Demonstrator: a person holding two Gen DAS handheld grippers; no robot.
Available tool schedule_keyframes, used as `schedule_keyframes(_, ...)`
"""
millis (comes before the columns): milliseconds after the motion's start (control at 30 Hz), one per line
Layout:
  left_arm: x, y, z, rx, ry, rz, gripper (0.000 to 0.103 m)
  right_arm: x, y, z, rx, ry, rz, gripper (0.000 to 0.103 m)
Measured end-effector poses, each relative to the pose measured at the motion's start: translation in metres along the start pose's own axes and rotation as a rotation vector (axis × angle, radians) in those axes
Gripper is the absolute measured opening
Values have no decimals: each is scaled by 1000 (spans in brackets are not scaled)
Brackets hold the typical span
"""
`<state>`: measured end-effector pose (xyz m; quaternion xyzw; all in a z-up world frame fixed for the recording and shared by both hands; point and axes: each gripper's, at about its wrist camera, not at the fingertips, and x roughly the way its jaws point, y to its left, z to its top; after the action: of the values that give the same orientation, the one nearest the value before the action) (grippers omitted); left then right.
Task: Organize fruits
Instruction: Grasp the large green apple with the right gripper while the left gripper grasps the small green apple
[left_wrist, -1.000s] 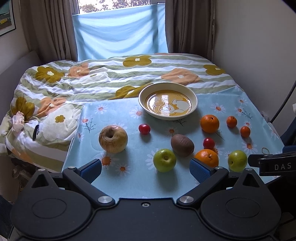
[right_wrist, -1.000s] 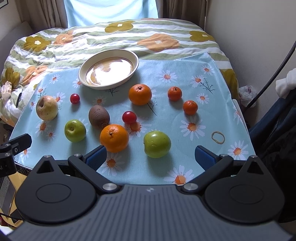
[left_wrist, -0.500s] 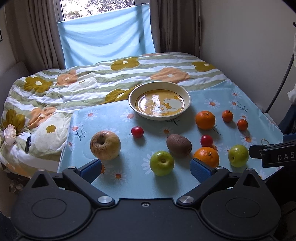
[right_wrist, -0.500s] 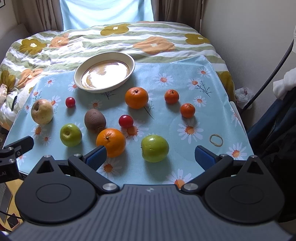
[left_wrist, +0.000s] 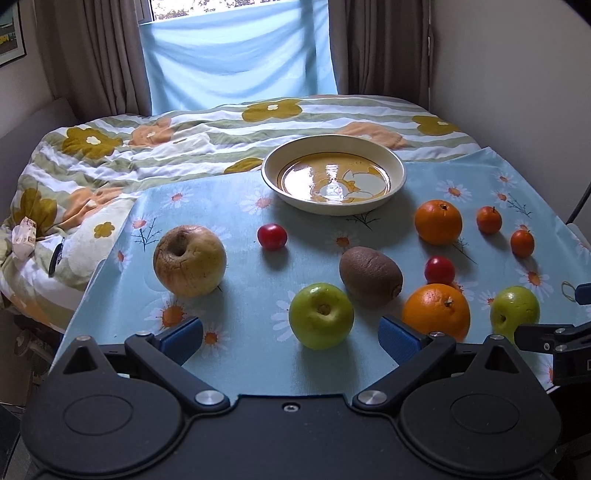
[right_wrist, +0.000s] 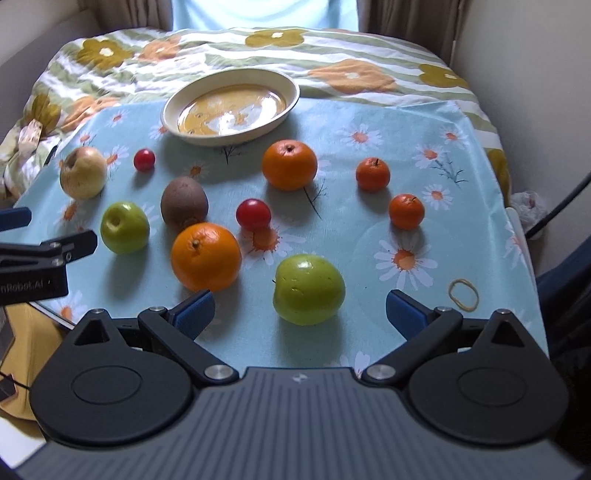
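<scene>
Fruits lie on a blue daisy cloth (left_wrist: 229, 206). An empty cream bowl (left_wrist: 334, 179) with a yellow centre stands at the back; it also shows in the right wrist view (right_wrist: 231, 107). My left gripper (left_wrist: 290, 338) is open and empty, just in front of a green apple (left_wrist: 320, 315). A yellowish apple (left_wrist: 189, 260), a kiwi (left_wrist: 370, 271) and an orange (left_wrist: 436, 312) lie near it. My right gripper (right_wrist: 299, 314) is open and empty, with a second green apple (right_wrist: 308, 290) just ahead between its fingers. An orange (right_wrist: 205, 256) lies by its left finger.
Two cherry tomatoes (right_wrist: 253, 214) (right_wrist: 144, 160), another orange (right_wrist: 289, 164) and two small tangerines (right_wrist: 372, 174) (right_wrist: 406, 211) lie on the cloth. A rubber band (right_wrist: 463, 293) lies at the front right. A flowered quilt (left_wrist: 110, 147) covers the bed behind. A wall stands at the right.
Both grippers have moved forward and a little lower towards the fruits, so the green apples now lie closer to the fingers. No fruit has moved.
</scene>
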<state>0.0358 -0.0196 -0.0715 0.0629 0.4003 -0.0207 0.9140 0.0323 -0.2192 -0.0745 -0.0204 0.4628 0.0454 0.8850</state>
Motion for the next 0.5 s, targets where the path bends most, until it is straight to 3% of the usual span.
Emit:
schedule_keyframes(333,40,-15,-12,-46,12,40,90,39,-8,-6,-70,-3,42,103)
schedule_keyframes(500,50,-17,-11,-53,13,36,82,50,-8,-7,-97,-5,49,96)
